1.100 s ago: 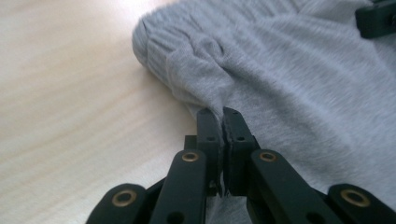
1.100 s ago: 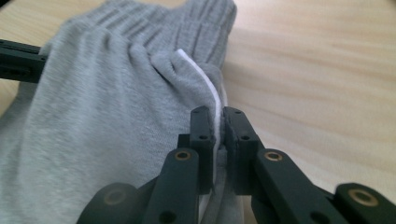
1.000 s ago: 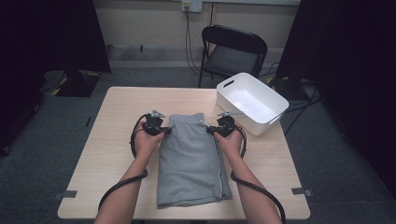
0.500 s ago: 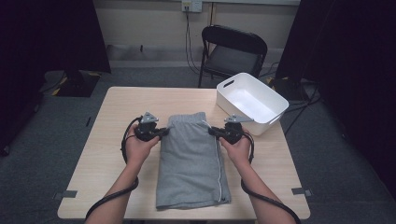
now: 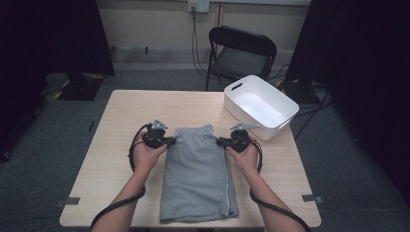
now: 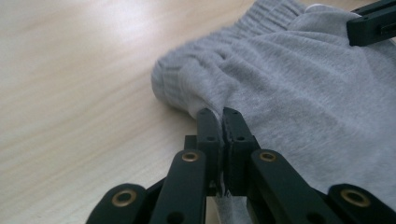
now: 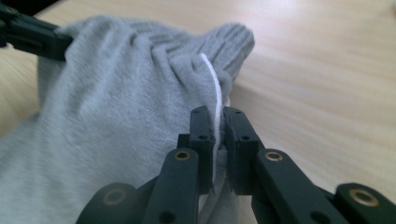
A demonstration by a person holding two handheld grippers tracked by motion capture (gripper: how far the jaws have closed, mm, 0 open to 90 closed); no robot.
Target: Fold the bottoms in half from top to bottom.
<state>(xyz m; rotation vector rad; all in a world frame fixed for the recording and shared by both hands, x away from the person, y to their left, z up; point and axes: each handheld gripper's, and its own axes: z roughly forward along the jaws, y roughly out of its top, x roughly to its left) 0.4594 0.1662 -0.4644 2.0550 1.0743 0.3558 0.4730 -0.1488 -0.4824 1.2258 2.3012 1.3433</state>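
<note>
Left gripper (image 5: 163, 140) clamped on the left top corner of folded grey shorts (image 5: 198, 174), lying mid-table (image 5: 96, 159) toward the near edge. Right gripper (image 5: 226, 141) pinching the right top corner at the white stripe (image 5: 227, 179). White bin (image 5: 285, 104) at far right.
</note>
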